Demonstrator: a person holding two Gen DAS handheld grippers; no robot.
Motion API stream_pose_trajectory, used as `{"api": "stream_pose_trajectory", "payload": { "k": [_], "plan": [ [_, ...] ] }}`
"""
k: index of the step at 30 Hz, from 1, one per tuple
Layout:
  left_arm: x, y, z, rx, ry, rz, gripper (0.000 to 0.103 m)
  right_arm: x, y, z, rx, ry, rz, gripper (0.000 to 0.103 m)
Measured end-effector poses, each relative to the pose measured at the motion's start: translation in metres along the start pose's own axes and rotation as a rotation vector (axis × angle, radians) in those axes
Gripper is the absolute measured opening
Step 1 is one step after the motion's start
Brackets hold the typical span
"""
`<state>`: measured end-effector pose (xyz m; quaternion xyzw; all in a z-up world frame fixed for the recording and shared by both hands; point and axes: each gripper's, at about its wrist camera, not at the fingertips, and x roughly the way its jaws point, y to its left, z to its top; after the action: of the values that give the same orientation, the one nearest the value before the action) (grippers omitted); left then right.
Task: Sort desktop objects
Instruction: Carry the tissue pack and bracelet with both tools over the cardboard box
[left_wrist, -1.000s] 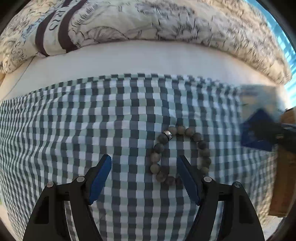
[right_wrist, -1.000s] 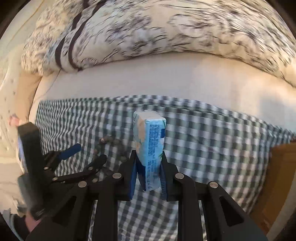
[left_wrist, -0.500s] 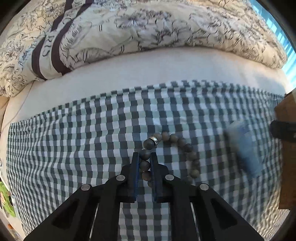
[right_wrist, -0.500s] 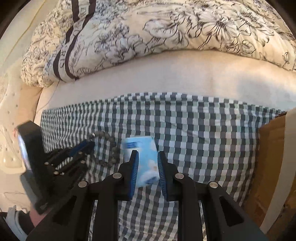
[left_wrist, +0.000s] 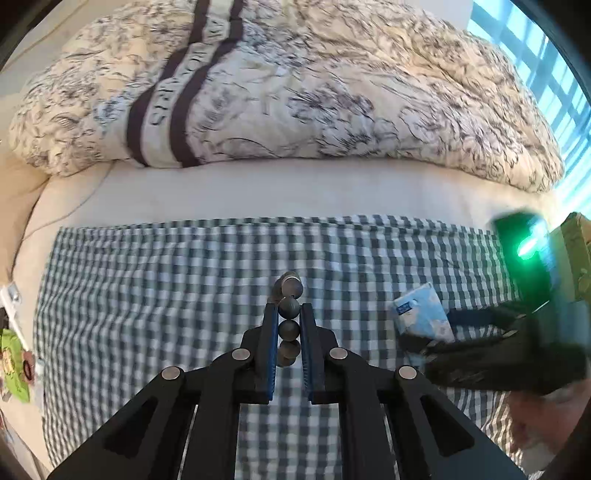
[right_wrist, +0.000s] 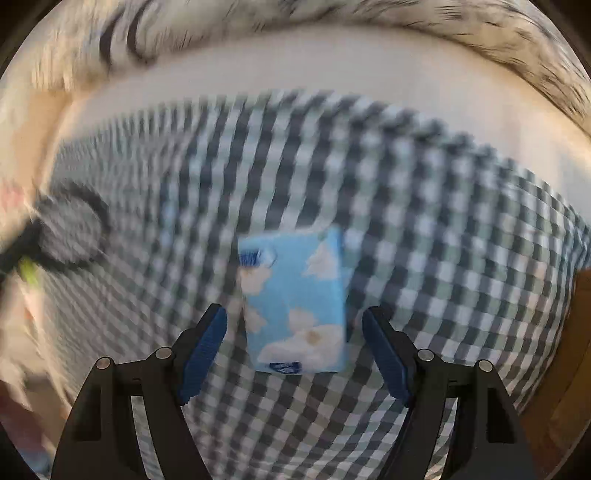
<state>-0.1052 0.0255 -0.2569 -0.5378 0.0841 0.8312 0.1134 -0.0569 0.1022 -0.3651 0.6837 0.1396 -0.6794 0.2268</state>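
Note:
A bracelet of dark round beads (left_wrist: 289, 316) hangs pinched between the blue pads of my left gripper (left_wrist: 288, 314), lifted above the green-checked cloth (left_wrist: 184, 288). A light-blue tissue pack with white clouds (right_wrist: 295, 301) lies flat on the cloth (right_wrist: 443, 221), between the spread fingers of my right gripper (right_wrist: 295, 319), which is open and not touching it. In the left wrist view the tissue pack (left_wrist: 423, 314) lies at the right, with the right gripper's black body (left_wrist: 498, 354) just behind it. The right wrist view is motion-blurred.
A floral duvet (left_wrist: 295, 92) is piled behind the cloth on a cream sheet (left_wrist: 258, 192). A cardboard box (left_wrist: 578, 251) stands at the right edge; its brown side (right_wrist: 576, 350) shows in the right wrist view. Small packets (left_wrist: 13, 354) lie off the cloth at left.
My left gripper shut on the bracelet and raised it off the cloth. My right gripper lowered the tissue pack, opened and let it go flat on the cloth.

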Motion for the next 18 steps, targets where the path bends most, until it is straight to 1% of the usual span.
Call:
{"api": "stream_pose_trajectory", "payload": {
  "k": [1,2,3,4,6,9,14,18],
  "plan": [
    [-0.001,0.007,0.002,-0.004,-0.003,0.004,0.010,0.000,0.006,-0.001,-0.036,-0.015,-0.030,0.072],
    [-0.003,0.012,0.003,-0.007,-0.007,0.009,0.010,-0.003,0.008,-0.002,-0.046,-0.030,-0.034,0.058],
    [-0.004,0.016,0.004,-0.009,-0.010,0.012,0.010,-0.005,0.007,-0.003,-0.035,-0.037,-0.020,0.049],
    [-0.009,0.020,0.004,-0.012,-0.014,0.015,0.010,-0.009,0.002,-0.004,-0.006,-0.040,0.007,0.046],
    [-0.018,0.025,0.005,-0.019,-0.025,0.018,0.010,-0.018,-0.008,-0.007,0.044,-0.060,0.025,0.046],
    [-0.027,0.027,0.011,-0.027,-0.041,0.022,0.010,-0.044,-0.023,-0.016,0.106,-0.114,0.052,0.046],
    [-0.042,0.018,0.021,-0.023,-0.064,0.011,0.010,-0.108,-0.040,-0.037,0.176,-0.243,0.103,0.046],
    [-0.061,0.001,0.030,-0.013,-0.087,-0.013,0.010,-0.163,-0.046,-0.060,0.195,-0.348,0.113,0.046]
  ]
}}
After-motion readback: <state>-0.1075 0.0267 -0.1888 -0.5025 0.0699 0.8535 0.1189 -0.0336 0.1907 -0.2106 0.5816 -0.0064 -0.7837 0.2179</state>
